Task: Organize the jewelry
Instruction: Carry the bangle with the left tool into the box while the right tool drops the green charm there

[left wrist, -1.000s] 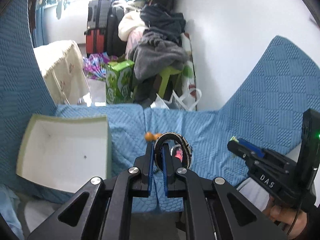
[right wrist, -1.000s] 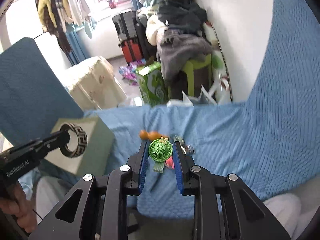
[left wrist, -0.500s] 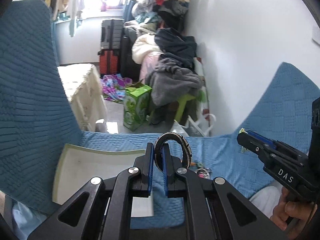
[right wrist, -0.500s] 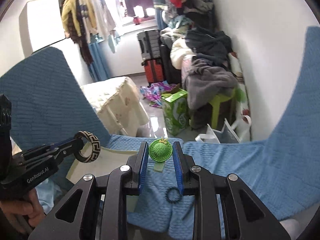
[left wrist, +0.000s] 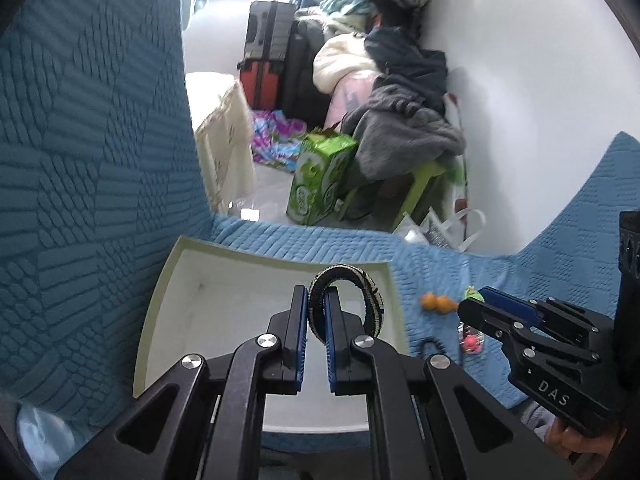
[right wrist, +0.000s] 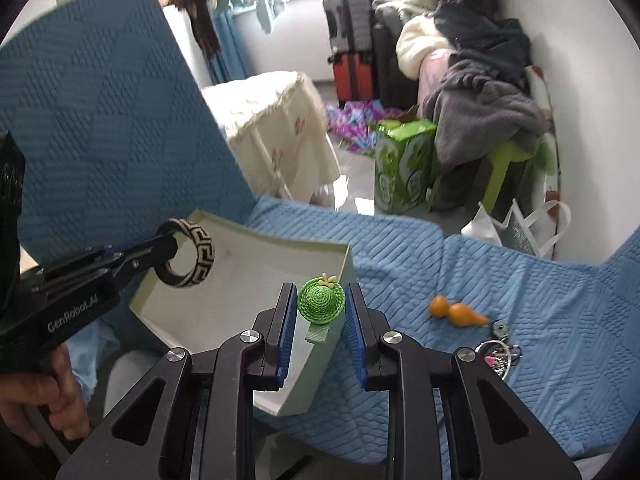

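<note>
**Both grippers loaded, over the box**

White open box sits on the blue bedspread, left of centre. Left gripper is clamped on the rim of a black-and-cream patterned bangle, held above the box interior. It looks rigid, light and probably slick, so an edge pinch works. Right gripper squeezes a green woven hat clip by its sides over the box's near-right corner. It looks soft, light and crushable. An orange gourd charm and a keyring cluster lie loose at right.

White wall, perhaps tiled floor.
</note>
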